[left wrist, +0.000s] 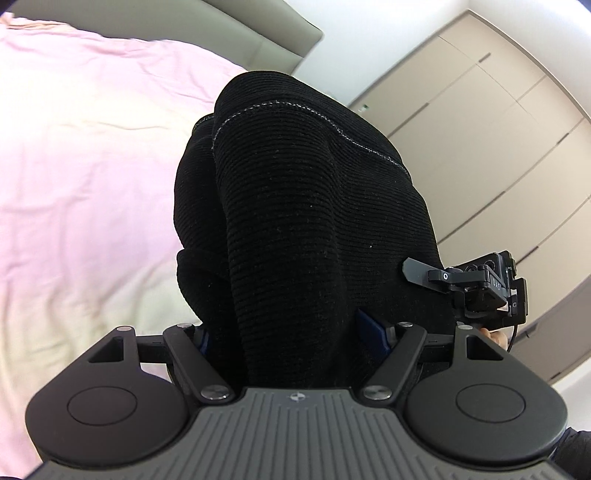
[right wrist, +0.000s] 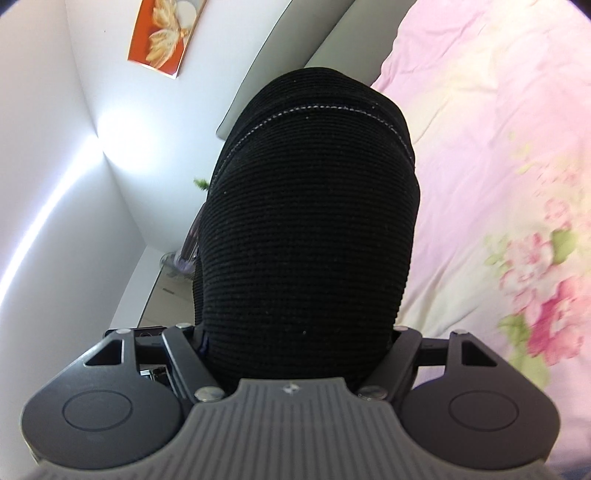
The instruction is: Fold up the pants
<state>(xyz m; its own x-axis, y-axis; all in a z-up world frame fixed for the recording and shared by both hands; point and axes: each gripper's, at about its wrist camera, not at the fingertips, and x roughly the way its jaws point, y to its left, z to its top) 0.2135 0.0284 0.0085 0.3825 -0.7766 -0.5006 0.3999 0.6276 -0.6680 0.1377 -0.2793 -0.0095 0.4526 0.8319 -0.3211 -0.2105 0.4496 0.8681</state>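
Observation:
Black knit pants (left wrist: 310, 206) with a pale stitched seam fill the middle of the left wrist view, lifted above the pink bedsheet (left wrist: 81, 177). My left gripper (left wrist: 291, 332) is shut on a thick bunch of this cloth; only its blue pads (left wrist: 373, 329) show at the sides. In the right wrist view the same pants (right wrist: 306, 221) bulge up between the jaws of my right gripper (right wrist: 299, 343), which is shut on them, its fingertips hidden by the fabric. Part of the right gripper's body (left wrist: 484, 288) shows beside the cloth in the left view.
The bed has a pink floral sheet (right wrist: 517, 184) and a grey headboard (left wrist: 236, 33). Beige wardrobe doors (left wrist: 491, 122) stand to the right in the left view. A white wall with an orange picture (right wrist: 166, 33) lies left of the bed.

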